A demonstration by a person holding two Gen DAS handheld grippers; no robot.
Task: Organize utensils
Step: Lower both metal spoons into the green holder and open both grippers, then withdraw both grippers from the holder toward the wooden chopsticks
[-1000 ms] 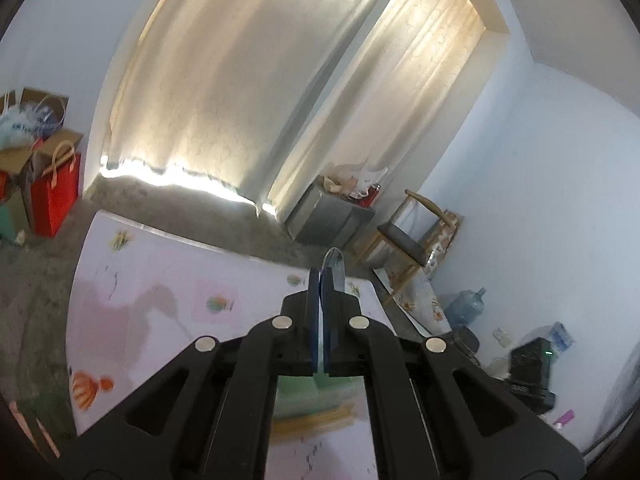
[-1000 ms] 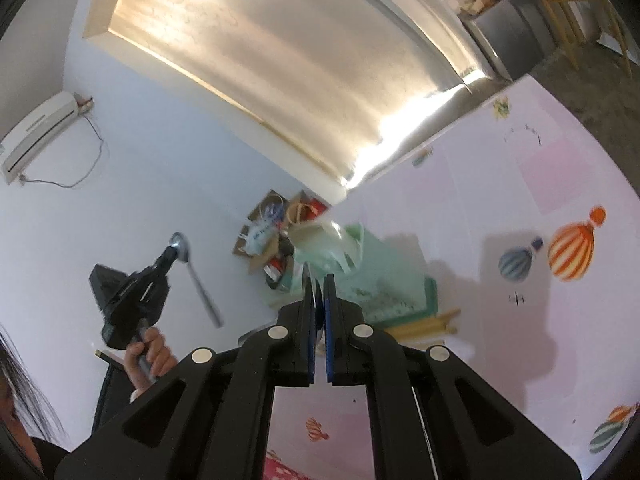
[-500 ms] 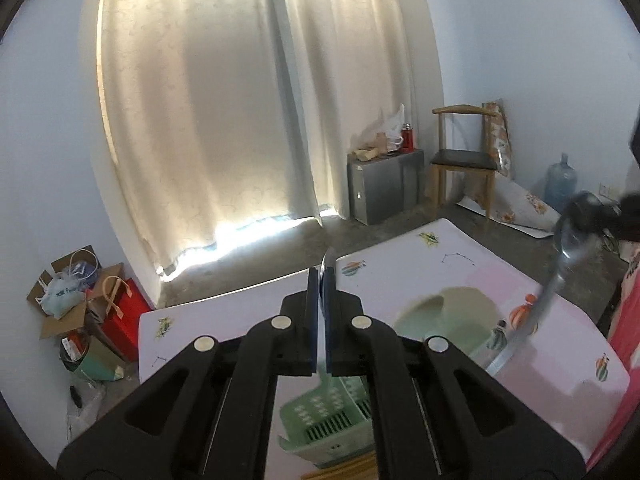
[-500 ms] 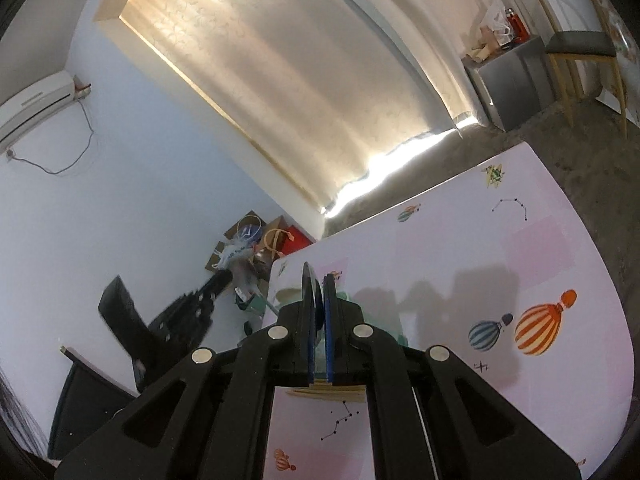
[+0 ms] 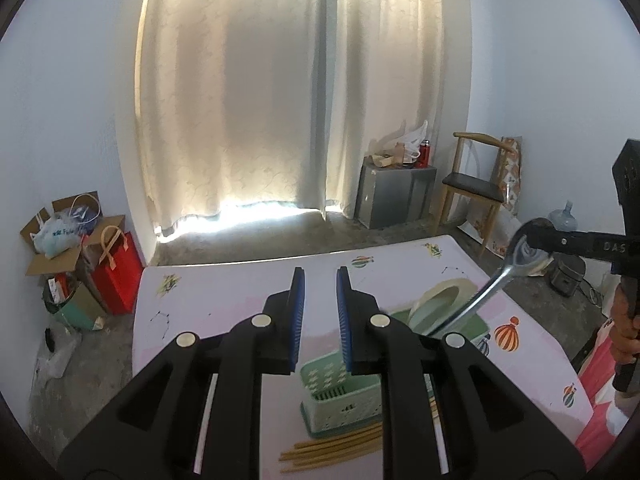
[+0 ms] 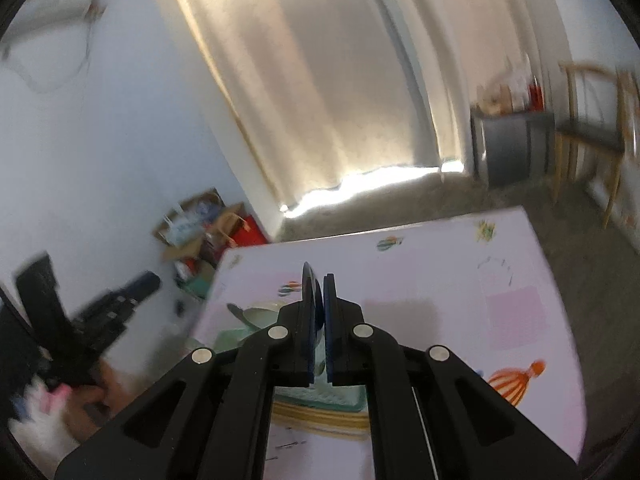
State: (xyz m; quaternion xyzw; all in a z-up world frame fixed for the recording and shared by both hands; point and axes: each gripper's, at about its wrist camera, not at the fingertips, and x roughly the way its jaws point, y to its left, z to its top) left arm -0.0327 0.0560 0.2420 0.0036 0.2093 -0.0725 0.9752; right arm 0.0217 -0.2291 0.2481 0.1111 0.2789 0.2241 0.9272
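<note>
My left gripper point(image 5: 320, 276) hangs over the pink table point(image 5: 224, 300), its jaws opening with nothing between them. Just below it stands a mint-green utensil basket point(image 5: 340, 396), and several wooden chopsticks point(image 5: 332, 446) lie in front of the basket. At the right, my right gripper point(image 5: 532, 240) is shut on the bowl of a metal spoon point(image 5: 480, 304), whose handle slants down toward the basket. In the right wrist view the right gripper point(image 6: 319, 280) is closed above the basket point(image 6: 320, 396). There the left gripper point(image 6: 148, 280) shows blurred at the left.
A pale green dish point(image 5: 444, 300) leans behind the basket. A person's hand point(image 5: 624, 320) grips the right tool. Beyond the table are a wooden chair point(image 5: 472, 188), a grey cabinet point(image 5: 396, 196), curtains, and boxes with a red bag point(image 5: 116, 264) on the floor.
My left gripper rolled level, sank toward the basket and parted its jaws; the spoon it held is gone from them. My right gripper rose and rolled with its spoon.
</note>
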